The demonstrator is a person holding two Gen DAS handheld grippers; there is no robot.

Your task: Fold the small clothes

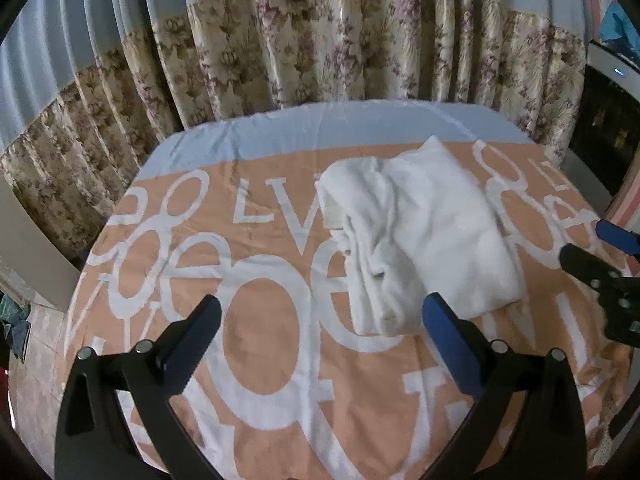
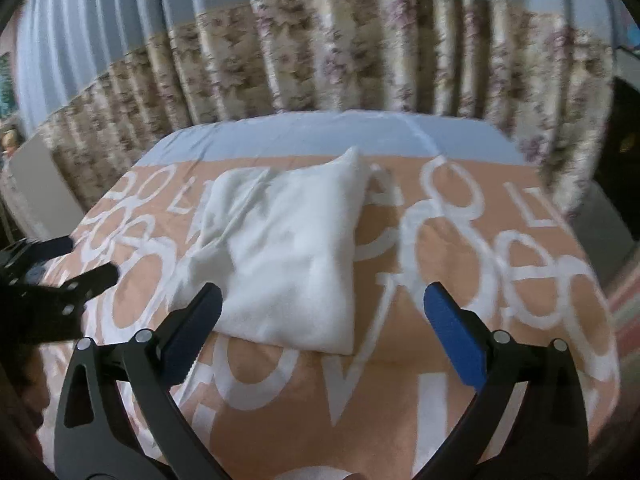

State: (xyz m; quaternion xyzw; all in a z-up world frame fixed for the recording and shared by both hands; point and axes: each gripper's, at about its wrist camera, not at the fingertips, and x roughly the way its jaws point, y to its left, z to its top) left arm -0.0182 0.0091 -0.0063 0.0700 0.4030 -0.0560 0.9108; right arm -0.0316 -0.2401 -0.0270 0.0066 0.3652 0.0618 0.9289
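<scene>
White folded garment (image 1: 420, 236) lies on the peach lettered cloth (image 1: 256, 320) covering the tabletop, long axis running near to far, ahead of and between the left gripper (image 1: 322, 320) and right gripper (image 2: 322, 314), both fingers spread open, holding nothing.

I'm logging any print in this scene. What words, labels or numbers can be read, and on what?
"LV": large white letters on the peach table cover, left of the folded white garment.
Other big white letters on the cover, round ones like "o" and "e", overlap and form no readable word.
White garment: no print visible.
Left gripper and right gripper: no labels visible.
</scene>
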